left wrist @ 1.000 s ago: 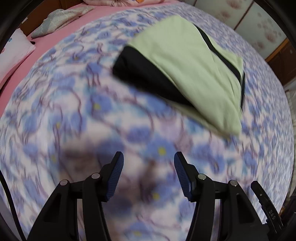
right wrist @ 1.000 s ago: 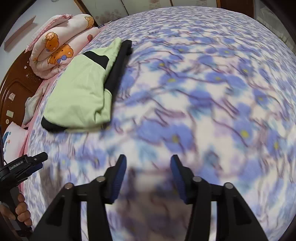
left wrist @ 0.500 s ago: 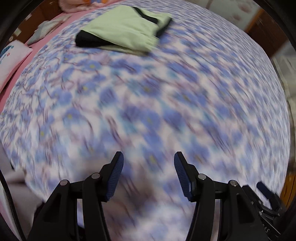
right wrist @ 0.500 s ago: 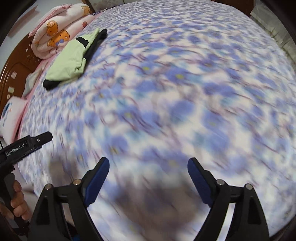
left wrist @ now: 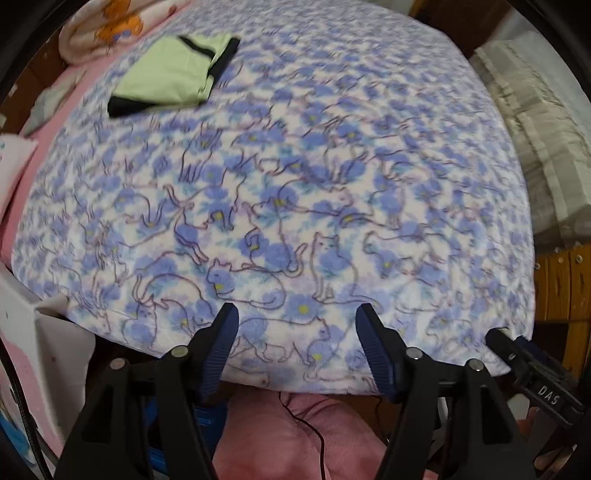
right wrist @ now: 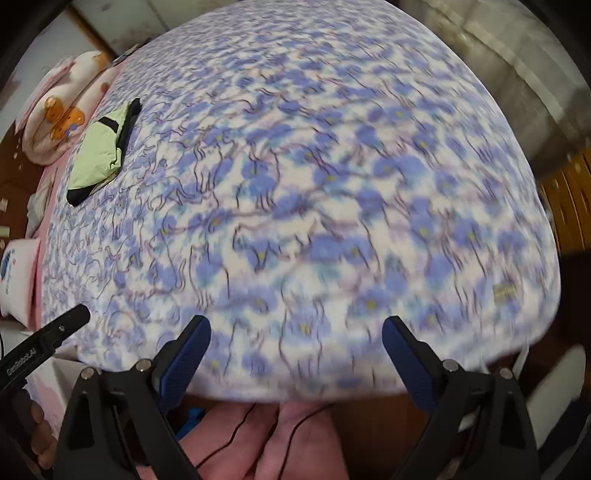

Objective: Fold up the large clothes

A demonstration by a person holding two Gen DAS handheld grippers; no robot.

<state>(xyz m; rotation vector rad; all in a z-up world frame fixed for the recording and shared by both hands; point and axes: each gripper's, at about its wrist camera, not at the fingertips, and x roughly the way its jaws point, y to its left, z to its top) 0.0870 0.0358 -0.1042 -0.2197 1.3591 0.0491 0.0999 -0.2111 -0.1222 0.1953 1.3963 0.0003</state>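
A folded light-green garment with black trim (left wrist: 173, 75) lies at the far left of the bed; the right wrist view shows the same garment (right wrist: 101, 155) small at the upper left. My left gripper (left wrist: 297, 325) hangs over the near edge of the blue flowered blanket (left wrist: 295, 177), its jaws opening with nothing between them. My right gripper (right wrist: 295, 336) also hovers above the blanket's near edge (right wrist: 314, 221), jaws opening wide and empty. Both grippers point down, far from the garment.
A rolled pink quilt with bear prints (left wrist: 110, 26) lies behind the garment. White pillows (right wrist: 18, 280) sit at the left. Pink cloth and a thin cable (left wrist: 295, 435) lie below the bed edge. A beige curtain (left wrist: 535, 122) hangs at the right.
Both grippers pulled back and rose away from the garment, which shrank toward the upper left. The right jaws spread much wider; the left jaws widened a little.
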